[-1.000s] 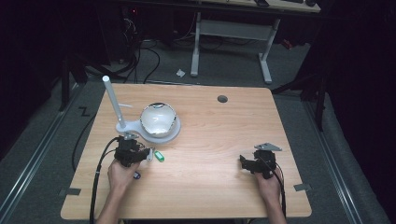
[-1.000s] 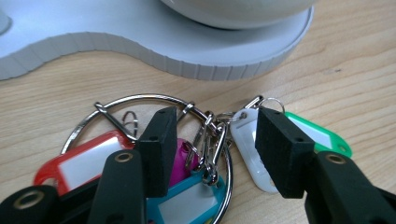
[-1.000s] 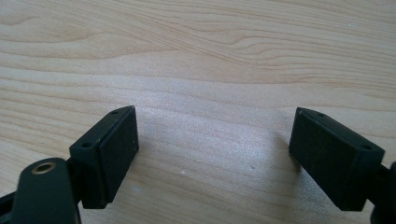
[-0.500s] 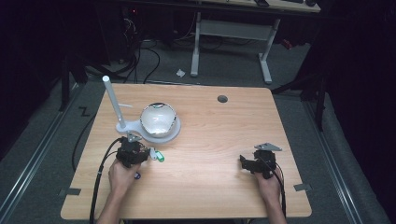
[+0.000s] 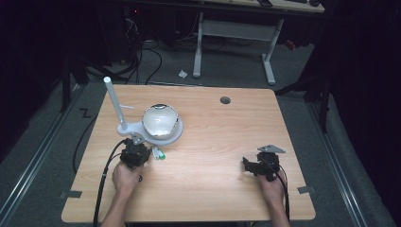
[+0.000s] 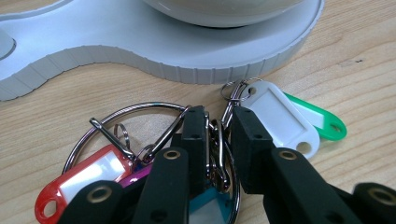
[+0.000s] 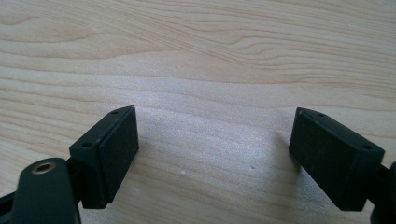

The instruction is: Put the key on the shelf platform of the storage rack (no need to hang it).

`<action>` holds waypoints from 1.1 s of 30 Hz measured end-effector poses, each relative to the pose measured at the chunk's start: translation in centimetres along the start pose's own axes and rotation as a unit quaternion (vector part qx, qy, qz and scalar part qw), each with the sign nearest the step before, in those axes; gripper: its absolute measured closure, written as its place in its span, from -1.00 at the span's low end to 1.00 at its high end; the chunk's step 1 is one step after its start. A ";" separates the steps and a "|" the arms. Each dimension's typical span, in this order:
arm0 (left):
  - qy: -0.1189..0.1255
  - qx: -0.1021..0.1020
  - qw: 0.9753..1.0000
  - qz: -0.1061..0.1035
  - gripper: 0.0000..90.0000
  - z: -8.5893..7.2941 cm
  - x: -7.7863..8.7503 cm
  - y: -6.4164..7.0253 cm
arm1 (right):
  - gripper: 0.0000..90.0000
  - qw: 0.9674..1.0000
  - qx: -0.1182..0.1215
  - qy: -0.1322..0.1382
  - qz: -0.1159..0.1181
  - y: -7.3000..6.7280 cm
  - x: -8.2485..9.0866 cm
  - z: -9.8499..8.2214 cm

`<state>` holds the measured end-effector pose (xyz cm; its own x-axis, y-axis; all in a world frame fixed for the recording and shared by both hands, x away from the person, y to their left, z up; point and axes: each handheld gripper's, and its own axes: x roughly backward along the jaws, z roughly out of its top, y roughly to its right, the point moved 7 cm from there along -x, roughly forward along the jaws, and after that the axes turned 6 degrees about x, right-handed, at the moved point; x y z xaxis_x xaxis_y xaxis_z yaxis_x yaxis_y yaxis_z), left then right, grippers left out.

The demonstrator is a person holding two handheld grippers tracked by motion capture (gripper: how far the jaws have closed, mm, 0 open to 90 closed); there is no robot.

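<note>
A bunch of key tags on metal rings lies on the wooden table just in front of the white stand. It has a white tag (image 6: 280,116), a green tag (image 6: 322,121), a red tag (image 6: 84,177) and a large ring (image 6: 130,109). My left gripper (image 6: 219,116) has just been closing, and its pads now sit against a metal clasp (image 6: 218,154) of the bunch. From above, the left gripper (image 5: 142,153) lies beside the tags (image 5: 159,154). My right gripper (image 7: 215,140) rests low over bare wood with its jaws wide apart, at the table's right (image 5: 248,163).
A shiny bowl (image 5: 161,120) sits on the round base (image 6: 196,70) of the white stand, whose upright post (image 5: 115,101) rises at the left. A small dark hole (image 5: 225,100) marks the far part of the tabletop. Cables trail from both grippers toward the near edge.
The left gripper has edged slightly toward the tags, which have shifted a little with it. The right hand has kept still.
</note>
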<state>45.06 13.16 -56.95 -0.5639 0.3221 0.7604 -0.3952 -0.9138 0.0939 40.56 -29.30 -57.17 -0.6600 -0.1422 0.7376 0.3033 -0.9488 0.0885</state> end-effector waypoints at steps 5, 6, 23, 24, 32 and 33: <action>0.005 -0.009 1.000 0.002 0.74 0.0 0.5 0.2 | -0.65 1.000 0.000 0.000 0.000 0.0 0.0 0.0; 0.006 -0.016 1.000 0.003 0.74 0.0 0.8 0.4 | -0.65 1.000 0.000 0.000 0.000 0.0 0.0 0.0; 0.086 0.030 0.995 -0.036 0.90 1.5 6.6 -0.5 | -0.65 1.000 0.000 0.000 0.000 0.0 0.0 0.0; 0.089 0.029 0.995 -0.036 0.91 1.6 7.0 -0.6 | -0.65 1.000 0.000 0.000 0.000 0.0 0.0 0.0; 0.111 0.020 0.993 -0.034 0.93 2.4 9.7 -0.7 | -0.65 1.000 0.000 0.000 0.000 0.0 0.0 0.0; 0.117 0.020 0.992 -0.035 0.93 2.6 10.1 -0.7 | -0.65 1.000 0.000 0.000 0.000 0.0 0.0 0.0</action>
<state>41.52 16.41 -47.66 -0.6909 0.4293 0.5816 -0.4122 -0.8949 0.1709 40.56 -29.29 -57.17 -0.6601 -0.1422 0.7376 0.3031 -0.9489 0.0883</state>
